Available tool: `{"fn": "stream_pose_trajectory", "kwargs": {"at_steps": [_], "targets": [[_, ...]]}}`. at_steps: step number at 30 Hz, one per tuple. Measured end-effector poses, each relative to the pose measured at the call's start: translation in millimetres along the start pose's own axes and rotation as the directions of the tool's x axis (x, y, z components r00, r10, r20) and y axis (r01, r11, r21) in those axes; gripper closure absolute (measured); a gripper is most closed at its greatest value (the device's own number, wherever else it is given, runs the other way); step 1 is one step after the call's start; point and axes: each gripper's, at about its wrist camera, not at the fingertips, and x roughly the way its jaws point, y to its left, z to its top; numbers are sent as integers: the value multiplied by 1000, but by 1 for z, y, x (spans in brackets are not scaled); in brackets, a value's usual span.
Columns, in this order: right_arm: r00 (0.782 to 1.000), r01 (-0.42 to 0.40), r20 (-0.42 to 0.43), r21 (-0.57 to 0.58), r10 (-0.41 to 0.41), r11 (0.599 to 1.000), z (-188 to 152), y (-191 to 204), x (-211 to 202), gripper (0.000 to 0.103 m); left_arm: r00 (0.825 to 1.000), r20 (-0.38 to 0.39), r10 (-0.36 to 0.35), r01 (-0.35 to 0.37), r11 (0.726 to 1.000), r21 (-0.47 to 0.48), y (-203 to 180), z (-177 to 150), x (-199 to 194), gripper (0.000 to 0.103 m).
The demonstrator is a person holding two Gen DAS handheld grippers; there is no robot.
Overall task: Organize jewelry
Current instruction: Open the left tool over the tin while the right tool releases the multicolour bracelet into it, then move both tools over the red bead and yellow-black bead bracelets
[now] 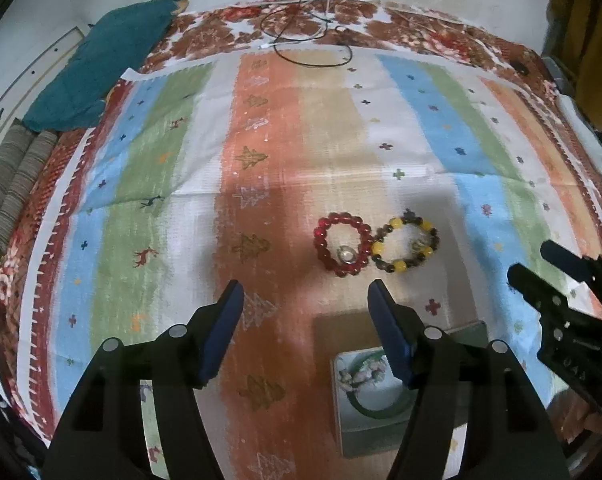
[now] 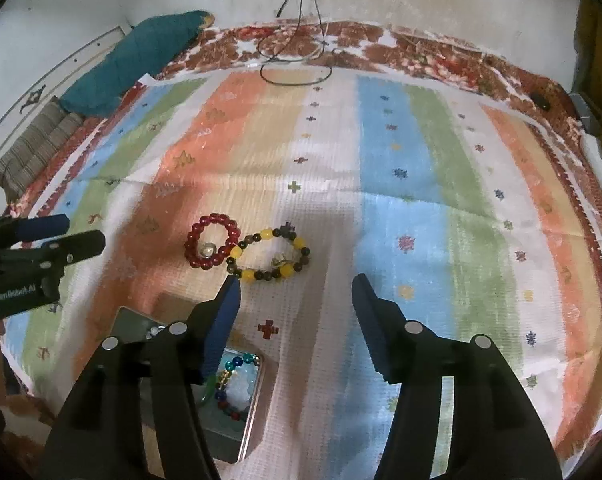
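A red bead bracelet (image 1: 343, 245) (image 2: 212, 246) lies on the striped cloth, touching a yellow-and-dark bead bracelet (image 1: 407, 245) (image 2: 269, 256) to its right. A small ring (image 1: 346, 255) lies inside the red one. A shallow metal box (image 1: 375, 396) (image 2: 237, 388) near the front edge holds a green bangle and coloured beads. My left gripper (image 1: 305, 292) is open and empty, above the cloth just short of the bracelets. My right gripper (image 2: 297, 284) is open and empty, just behind the yellow bracelet; it also shows in the left wrist view (image 1: 529, 260).
The striped cloth (image 1: 285, 168) covers a floral bedspread. A teal cloth (image 1: 105, 64) and a striped cushion (image 1: 13, 176) lie at the far left. Black cables (image 1: 305, 36) loop at the far edge by the wall.
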Motion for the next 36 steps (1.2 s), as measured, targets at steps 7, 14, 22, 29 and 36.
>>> {"fn": "stream_pose_trajectory", "kwargs": {"at_steps": [7, 14, 22, 29, 36], "targets": [[1000, -1, -25, 1, 1, 1000, 8, -6, 16, 42, 1000, -14, 3, -3, 1000, -2, 0, 10, 12, 38], [999, 8, -52, -9, -8, 1000, 14, -4, 34, 42, 999, -32, -24, 23, 999, -34, 6, 18, 25, 36], [997, 1, -75, -14, -2, 1000, 20, -5, 50, 42, 999, -50, -7, 6, 1000, -23, 5, 24, 38, 36], [997, 0, -74, -11, 0, 1000, 25, -6, 60, 42, 997, -79, 2, -3, 1000, -11, 4, 28, 55, 36], [995, 1, -96, -1, -1, 1000, 29, -10, 73, 42, 994, -112, -14, 9, 999, -41, 10, 33, 73, 36]]}}
